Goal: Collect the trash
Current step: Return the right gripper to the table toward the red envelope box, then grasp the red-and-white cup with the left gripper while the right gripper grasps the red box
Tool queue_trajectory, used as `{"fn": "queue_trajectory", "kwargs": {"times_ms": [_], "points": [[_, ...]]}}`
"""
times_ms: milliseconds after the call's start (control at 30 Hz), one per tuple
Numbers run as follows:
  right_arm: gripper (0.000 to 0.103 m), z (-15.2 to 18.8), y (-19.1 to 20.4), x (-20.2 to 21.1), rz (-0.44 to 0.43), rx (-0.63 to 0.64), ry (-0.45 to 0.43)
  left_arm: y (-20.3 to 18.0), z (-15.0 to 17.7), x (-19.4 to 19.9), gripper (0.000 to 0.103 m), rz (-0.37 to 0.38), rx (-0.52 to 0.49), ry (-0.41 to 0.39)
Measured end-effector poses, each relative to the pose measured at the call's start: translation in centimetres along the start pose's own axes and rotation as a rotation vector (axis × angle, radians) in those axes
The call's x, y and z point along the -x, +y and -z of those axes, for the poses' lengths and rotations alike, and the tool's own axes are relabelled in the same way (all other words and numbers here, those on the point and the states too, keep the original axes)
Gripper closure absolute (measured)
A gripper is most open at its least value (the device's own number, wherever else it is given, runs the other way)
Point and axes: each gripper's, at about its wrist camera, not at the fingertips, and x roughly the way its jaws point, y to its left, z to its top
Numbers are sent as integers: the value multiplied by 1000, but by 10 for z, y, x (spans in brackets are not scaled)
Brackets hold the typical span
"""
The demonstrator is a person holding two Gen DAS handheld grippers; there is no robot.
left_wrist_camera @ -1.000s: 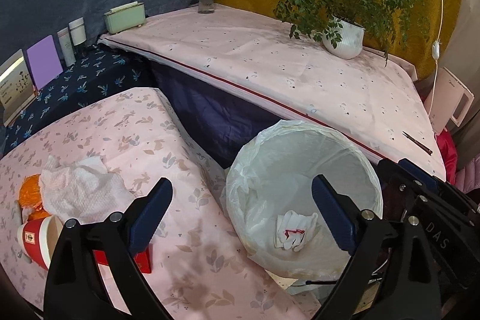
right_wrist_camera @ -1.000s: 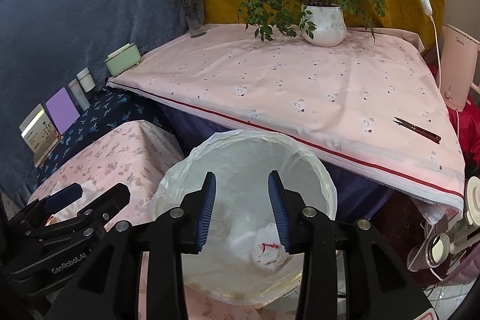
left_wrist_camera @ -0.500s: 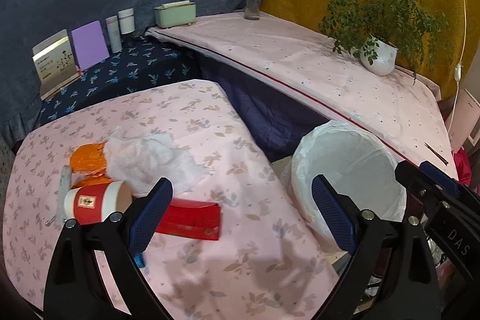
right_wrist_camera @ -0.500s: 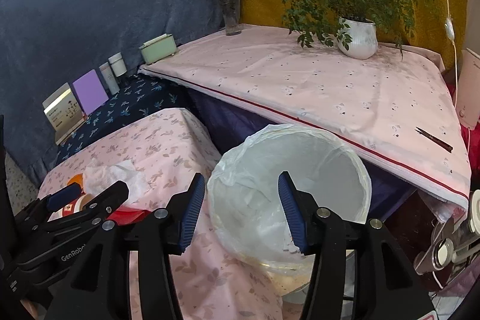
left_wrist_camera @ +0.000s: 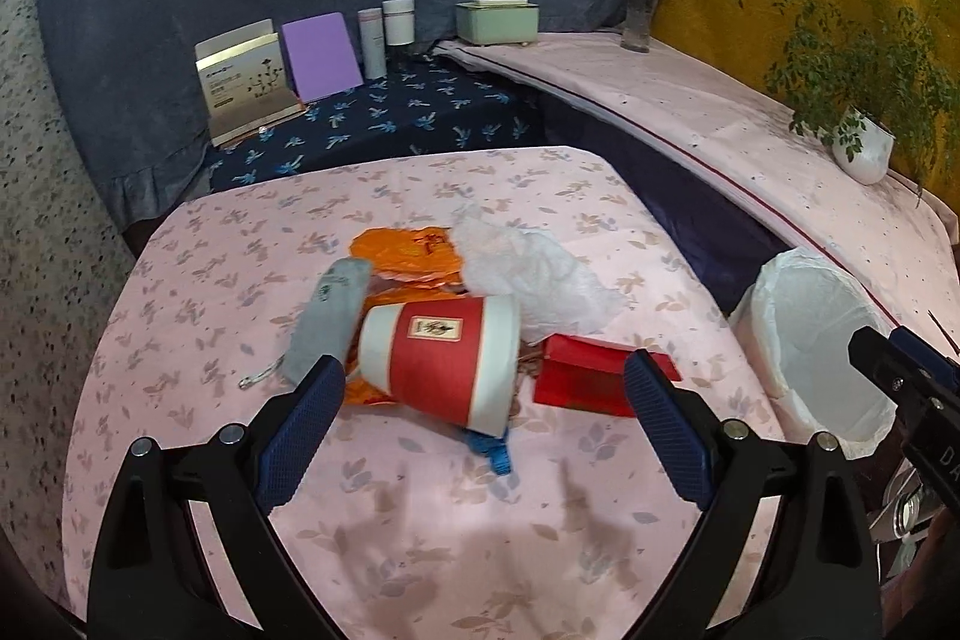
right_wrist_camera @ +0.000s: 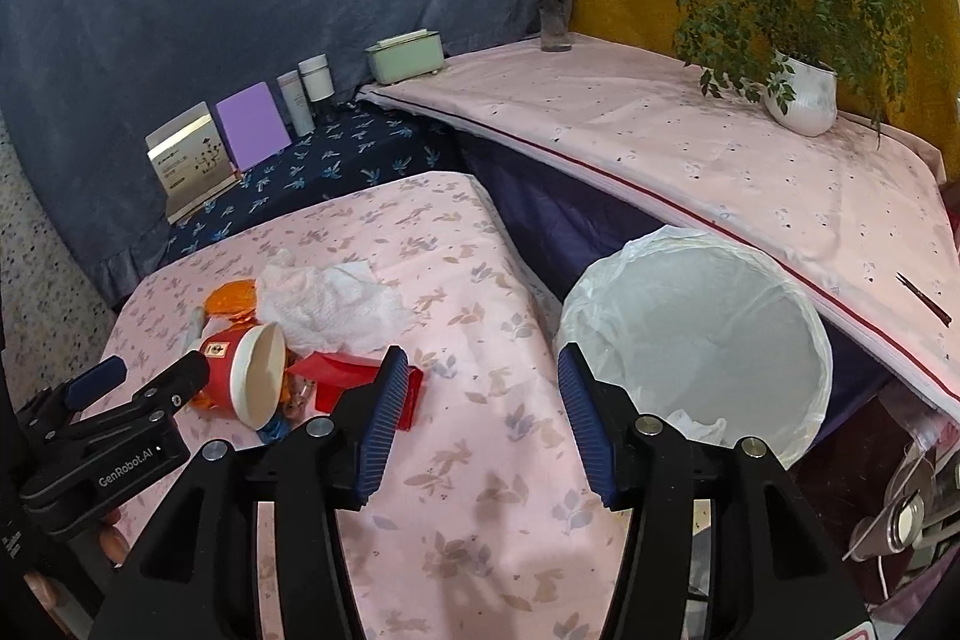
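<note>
Left gripper (left_wrist_camera: 483,421) hanging over the pink floral tabletop (left_wrist_camera: 198,274), jaws spread wide, nothing between them. Straight ahead of its fingertips: red-and-white paper cup (left_wrist_camera: 441,361) tipped on its side, mouth turned toward the right pad. Just behind the cup, a crumpled orange wrapper (left_wrist_camera: 408,250) and a wad of white tissue (left_wrist_camera: 534,274), both touching the pile. Off the left pad, a grey sachet (left_wrist_camera: 330,322) lying flat against the cup's base end. Off the right pad, a red envelope (left_wrist_camera: 591,376) partly tucked under the cup and tissue. Small blue scrap (left_wrist_camera: 489,445) poking out below the cup, nearest the jaws (can't tell what it is).

Right gripper (right_wrist_camera: 477,424) also empty, jaws partly apart and just been opening, over bare cloth between the pile and the bin. White-lined trash bin (right_wrist_camera: 750,256) ahead and to its right, beside the table edge, with one bit of white paper (right_wrist_camera: 696,421) at the bottom. Same cup and envelope ahead to its left, envelope just beyond the left pad.

Far behind both: potted plant (right_wrist_camera: 801,91), flower vase (right_wrist_camera: 555,16), green box (right_wrist_camera: 405,55), purple card (right_wrist_camera: 252,124) on the back ledges.
</note>
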Motion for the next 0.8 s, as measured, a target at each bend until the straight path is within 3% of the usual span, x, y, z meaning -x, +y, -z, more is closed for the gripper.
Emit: {"fn": "queue_trajectory", "kwargs": {"times_ms": [200,467,800], "points": [[52,10,28,-13,-29,48,34,39,14,0,13,-72,28,16],[52,21,52,-35,-47,85,89,71,32,-9,13,-108,71,59],[52,24,58,-51,-39,90,117,52,29,-28,10,-37,28,76]]}}
